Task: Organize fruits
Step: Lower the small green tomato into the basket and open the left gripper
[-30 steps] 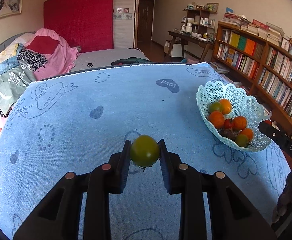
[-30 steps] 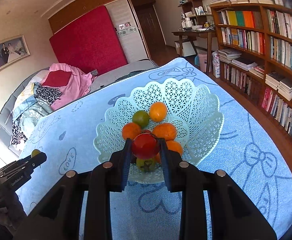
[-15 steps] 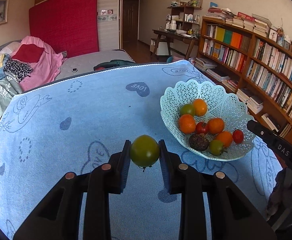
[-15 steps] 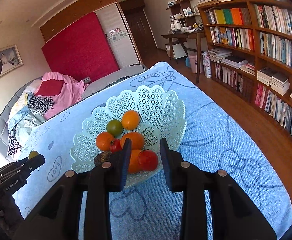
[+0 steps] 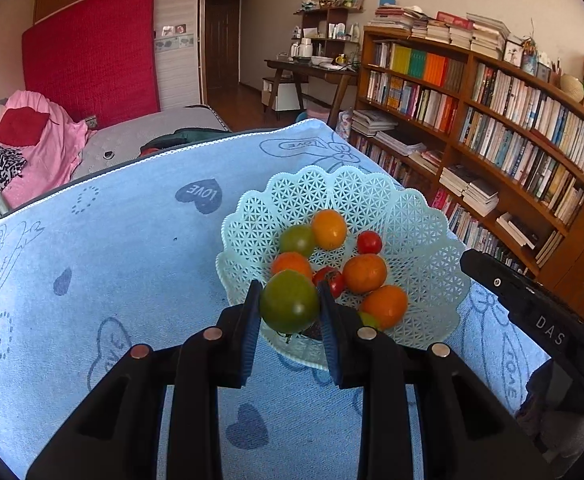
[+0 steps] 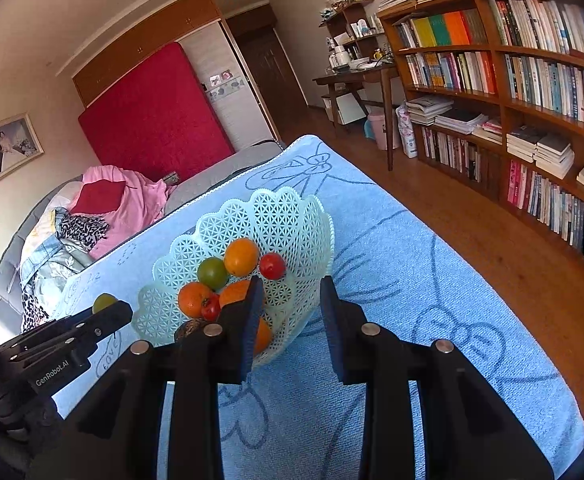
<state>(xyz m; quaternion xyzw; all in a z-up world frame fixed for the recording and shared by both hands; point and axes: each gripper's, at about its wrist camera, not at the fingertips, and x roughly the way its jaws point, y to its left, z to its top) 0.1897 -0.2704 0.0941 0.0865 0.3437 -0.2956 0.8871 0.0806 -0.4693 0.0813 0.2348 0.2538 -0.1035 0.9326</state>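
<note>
**Green tomato at the basket, ready to drop**

Left wrist view: your left gripper (image 5: pixel 290 304) fingers pinch the green tomato (image 5: pixel 289 301) above the basket (image 5: pixel 424 216) near rim; ease forward, then release.

Right wrist view: your right gripper (image 6: pixel 290 298) fingers gape empty beside it.

A green tomato (image 5: pixel 289 301) with smooth, glossy skin is clamped in the matt black plastic of the left claw (image 5: pixel 290 312), whose pads (image 5: pixel 252 320) are finely ribbed. The pale green basket (image 5: pixel 424 220) is seen to be perforated lattice plastic. The tabletop (image 5: pixel 132 248) is covered in soft, nappy blue towelling cloth. The bookshelf (image 6: pixel 492 52) is made of polished brown wood.
</note>
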